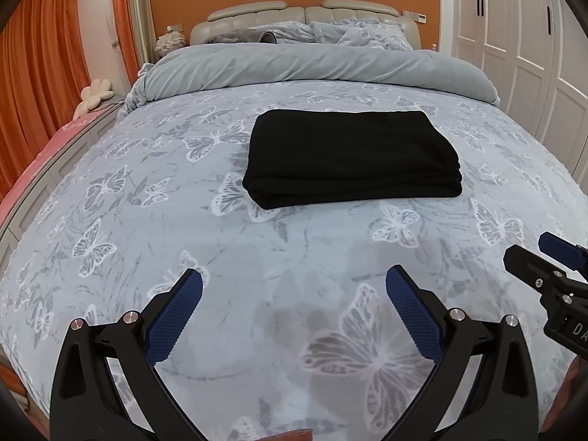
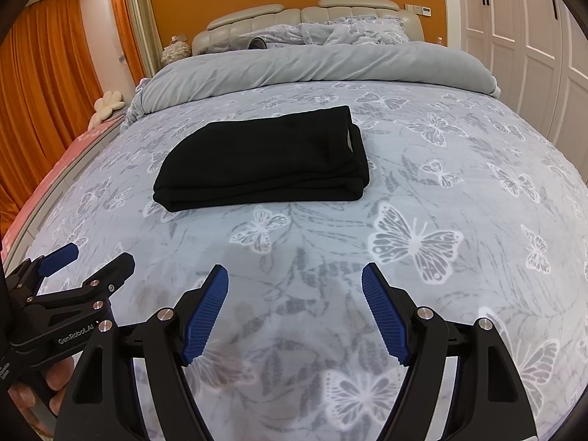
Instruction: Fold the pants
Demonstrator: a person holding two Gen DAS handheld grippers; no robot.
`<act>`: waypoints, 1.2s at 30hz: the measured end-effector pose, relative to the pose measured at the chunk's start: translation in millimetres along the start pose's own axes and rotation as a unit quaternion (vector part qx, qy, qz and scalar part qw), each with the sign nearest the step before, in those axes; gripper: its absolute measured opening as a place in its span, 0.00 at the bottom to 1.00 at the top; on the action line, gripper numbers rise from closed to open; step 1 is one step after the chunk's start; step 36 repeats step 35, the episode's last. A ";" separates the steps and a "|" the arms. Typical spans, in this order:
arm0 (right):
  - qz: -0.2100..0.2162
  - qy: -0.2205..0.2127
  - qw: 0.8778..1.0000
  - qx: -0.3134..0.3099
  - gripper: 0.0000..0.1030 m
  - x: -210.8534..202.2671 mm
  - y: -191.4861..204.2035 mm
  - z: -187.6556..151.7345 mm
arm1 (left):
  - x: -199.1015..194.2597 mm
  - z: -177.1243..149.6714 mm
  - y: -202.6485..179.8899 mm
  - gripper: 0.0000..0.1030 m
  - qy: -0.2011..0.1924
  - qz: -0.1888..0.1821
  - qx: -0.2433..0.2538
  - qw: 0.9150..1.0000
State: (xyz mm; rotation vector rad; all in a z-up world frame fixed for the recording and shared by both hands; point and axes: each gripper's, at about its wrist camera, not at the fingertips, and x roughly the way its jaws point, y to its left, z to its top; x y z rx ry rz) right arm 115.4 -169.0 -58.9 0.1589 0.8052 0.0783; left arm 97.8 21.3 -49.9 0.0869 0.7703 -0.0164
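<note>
Pants [image 1: 351,158] are lying folded mid-bed [image 1: 257,257], well apart from us. We are holding the left gripper [image 1: 294,286] and right gripper [image 2: 295,281] spread, empty; any further prodding risks undoing the stack.

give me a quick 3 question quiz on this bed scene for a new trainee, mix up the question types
1. True or false: the black pants lie folded in a compact stack on the butterfly-print bedspread.
2. Multiple choice: how do the left gripper and right gripper stand?
A. both shut on the pants
B. both open, holding nothing, short of the pants
C. left shut on the pants, right open
3. Fill in: the plain grey duvet is bunched between the pants and the ____.

Key:
1. true
2. B
3. headboard (pillows also accepted)
</note>
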 end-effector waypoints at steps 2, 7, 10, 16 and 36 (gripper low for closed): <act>0.000 0.000 1.000 0.001 0.71 -0.1 0.2 -0.1 | 0.4 0.0 -0.2 0.95 0.000 0.002 -0.001 1.000; 0.000 -0.001 1.000 0.000 0.71 -0.2 0.2 -0.1 | 0.8 0.2 -1.0 0.95 -0.001 0.001 0.001 1.000; 0.000 0.000 1.000 0.001 0.71 0.0 0.3 -0.2 | 1.3 0.3 -1.5 0.95 0.000 0.001 0.001 1.000; 0.000 0.000 1.000 -0.001 0.71 0.1 0.7 -0.5 | 4.9 1.2 1.3 0.95 0.014 -0.015 -0.009 1.000; 0.003 0.003 1.000 -0.006 0.71 3.4 -1.2 -1.5 | -2.0 -0.2 -1.6 0.95 -0.011 0.003 0.010 1.000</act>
